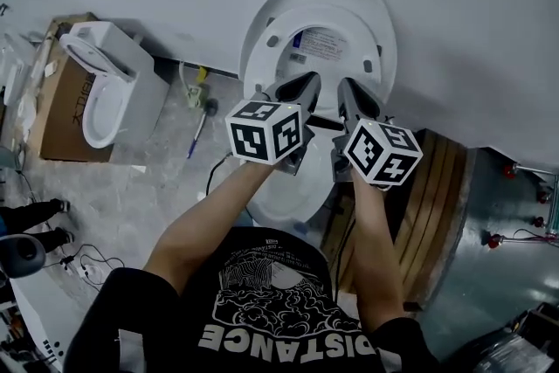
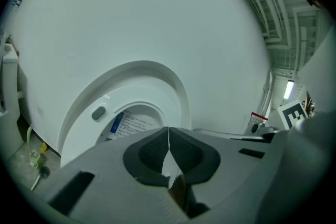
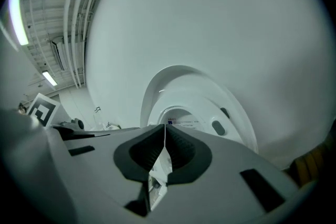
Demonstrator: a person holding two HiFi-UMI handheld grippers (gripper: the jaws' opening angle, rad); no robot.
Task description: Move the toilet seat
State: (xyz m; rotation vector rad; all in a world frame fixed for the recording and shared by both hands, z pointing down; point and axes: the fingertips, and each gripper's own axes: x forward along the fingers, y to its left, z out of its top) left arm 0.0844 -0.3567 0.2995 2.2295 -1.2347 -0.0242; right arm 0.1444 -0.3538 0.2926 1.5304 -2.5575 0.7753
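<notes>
Black T-shirt (image 1: 279, 303), white print

The head camera looks steeply down over the person's arms, with the raised toilet seat (image 1: 319, 39) at 12 o'clock. Each tool camera sits close behind its own jaws, the left tool (image 2: 168, 131) and right tool (image 3: 165, 128), facing that seat (shared by all three views).

Shines smooth and glossy on the toilet seat (image 1: 376, 39), looks matt on the cardboard box (image 1: 61, 113), grainy on the wooden boards (image 1: 432, 188).
</notes>
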